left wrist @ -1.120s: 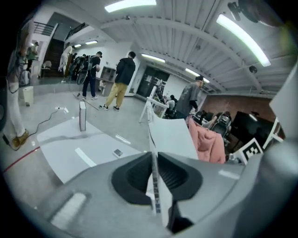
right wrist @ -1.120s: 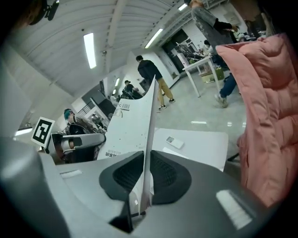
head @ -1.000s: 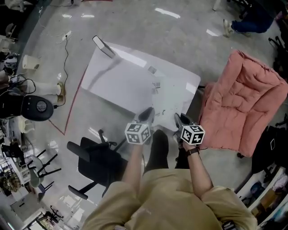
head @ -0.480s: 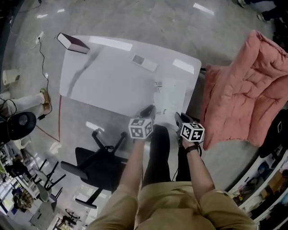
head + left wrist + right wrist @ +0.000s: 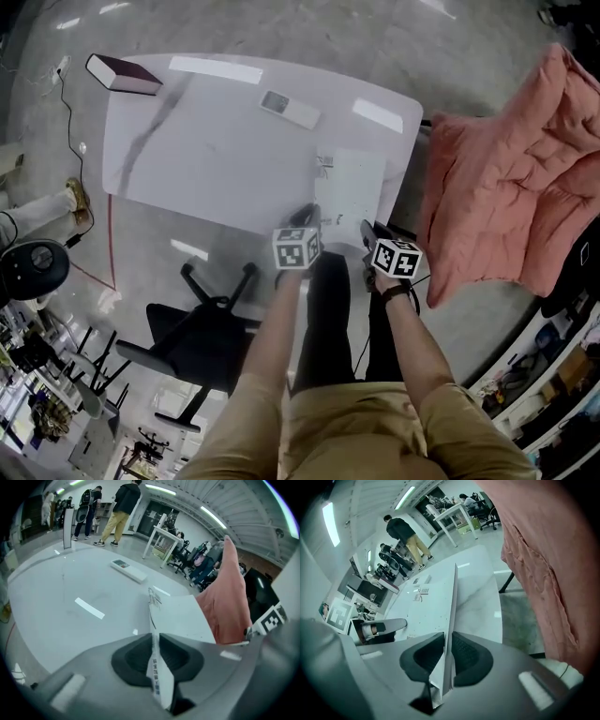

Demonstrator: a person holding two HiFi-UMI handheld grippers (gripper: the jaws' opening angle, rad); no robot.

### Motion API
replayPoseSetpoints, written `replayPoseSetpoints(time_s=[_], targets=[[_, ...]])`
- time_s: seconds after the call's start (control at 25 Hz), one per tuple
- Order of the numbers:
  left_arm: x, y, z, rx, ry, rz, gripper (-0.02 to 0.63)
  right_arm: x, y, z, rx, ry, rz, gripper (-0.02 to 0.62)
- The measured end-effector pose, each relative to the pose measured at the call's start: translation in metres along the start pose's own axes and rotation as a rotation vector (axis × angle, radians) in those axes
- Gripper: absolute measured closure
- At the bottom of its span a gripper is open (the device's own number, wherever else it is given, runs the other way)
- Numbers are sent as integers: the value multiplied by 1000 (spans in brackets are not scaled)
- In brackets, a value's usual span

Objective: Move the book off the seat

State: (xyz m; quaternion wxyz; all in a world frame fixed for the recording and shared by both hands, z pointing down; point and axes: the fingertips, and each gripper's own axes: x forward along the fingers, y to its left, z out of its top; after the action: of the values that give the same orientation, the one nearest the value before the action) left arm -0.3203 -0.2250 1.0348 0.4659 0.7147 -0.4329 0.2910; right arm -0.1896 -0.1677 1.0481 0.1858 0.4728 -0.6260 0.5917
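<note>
Sheet (image 5: 352, 187) with illegible print is gripped by right gripper (image 5: 447, 653) and opening left gripper (image 5: 154, 644) jaws.

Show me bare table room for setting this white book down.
Widest patch: the left half of the table, bordered by the dark book at the far left corner, the remote and the near edge. A smaller strip: right of the remote. Crowded: the near right corner, with the white book, beside the pink chair.

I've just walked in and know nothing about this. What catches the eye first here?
A big pink quilted cushion fills the right side, beside the white table. At the table's near edge, the left gripper and right gripper pinch a thin white booklet, the left one's fingers just beginning to open.
</note>
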Motion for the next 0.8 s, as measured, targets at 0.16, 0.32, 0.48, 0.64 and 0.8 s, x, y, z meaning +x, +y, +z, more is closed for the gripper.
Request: replayPoseSetpoints(time_s=[0.16, 0.32, 0.48, 0.64, 0.8], targets=[[4, -5, 2, -7, -26, 12, 590, 4, -11, 1, -1, 30, 2, 509], [5, -23, 4, 0, -30, -8, 537, -5, -18, 10, -51, 25, -17, 468], [-12, -41, 11, 17, -37, 0, 537, -30, 0, 35, -118, -23, -2, 463], [-44, -69, 37, 18, -97, 13, 549, -69, 43, 81, -242, -107, 57, 490], [-105, -104, 82, 54, -207, 33, 565, -127, 101, 130, -384, -214, 123, 556]])
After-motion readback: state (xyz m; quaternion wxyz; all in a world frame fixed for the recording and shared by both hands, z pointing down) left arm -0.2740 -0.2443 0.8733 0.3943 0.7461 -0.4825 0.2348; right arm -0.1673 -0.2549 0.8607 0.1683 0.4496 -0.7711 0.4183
